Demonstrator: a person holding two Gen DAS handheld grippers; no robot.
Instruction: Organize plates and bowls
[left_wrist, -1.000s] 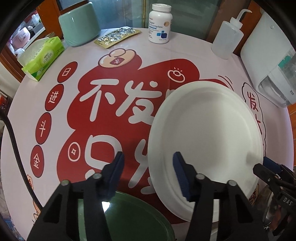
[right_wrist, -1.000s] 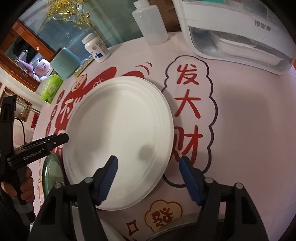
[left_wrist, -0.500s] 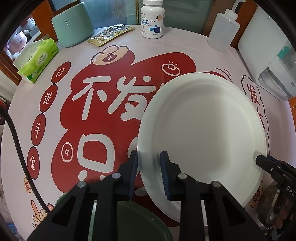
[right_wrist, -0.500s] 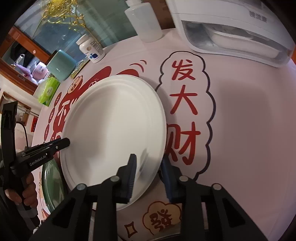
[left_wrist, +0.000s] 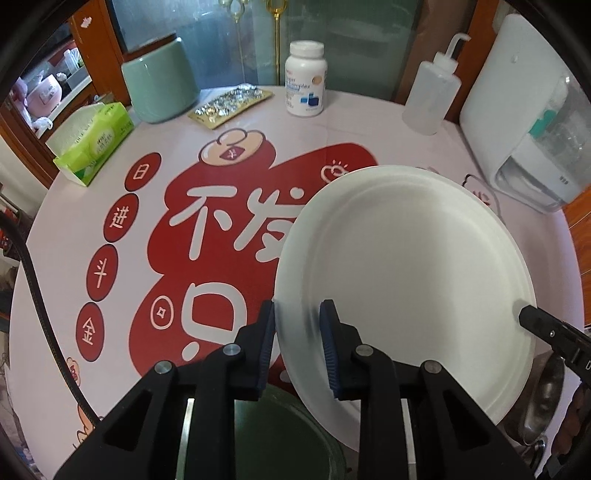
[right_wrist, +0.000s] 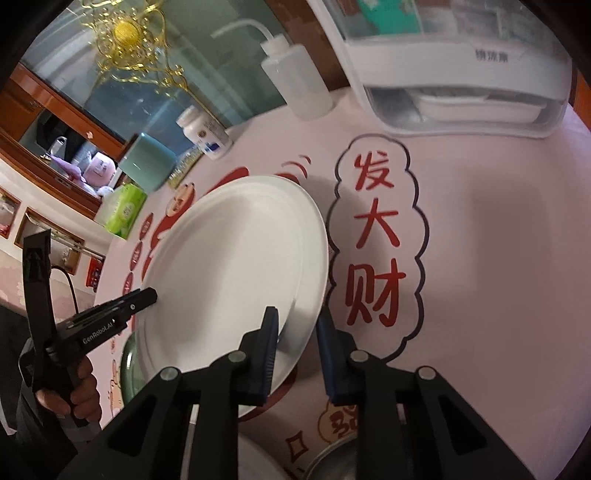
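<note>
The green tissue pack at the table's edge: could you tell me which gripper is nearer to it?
Left. The left gripper grips the white plate on the side facing the tissue pack; the right gripper grips its opposite rim.

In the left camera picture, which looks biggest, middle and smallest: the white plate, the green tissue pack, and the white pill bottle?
1. White plate, by far the biggest, though it is also nearest the camera.
2. Green tissue pack.
3. White pill bottle, a bit smaller than the pack, but it stands farther back, so that order is unsure.

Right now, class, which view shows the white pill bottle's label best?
The left wrist view: the white pill bottle stands upright, facing the camera, label in full view. In the right wrist view it is small, tilted and partly hidden.
</note>
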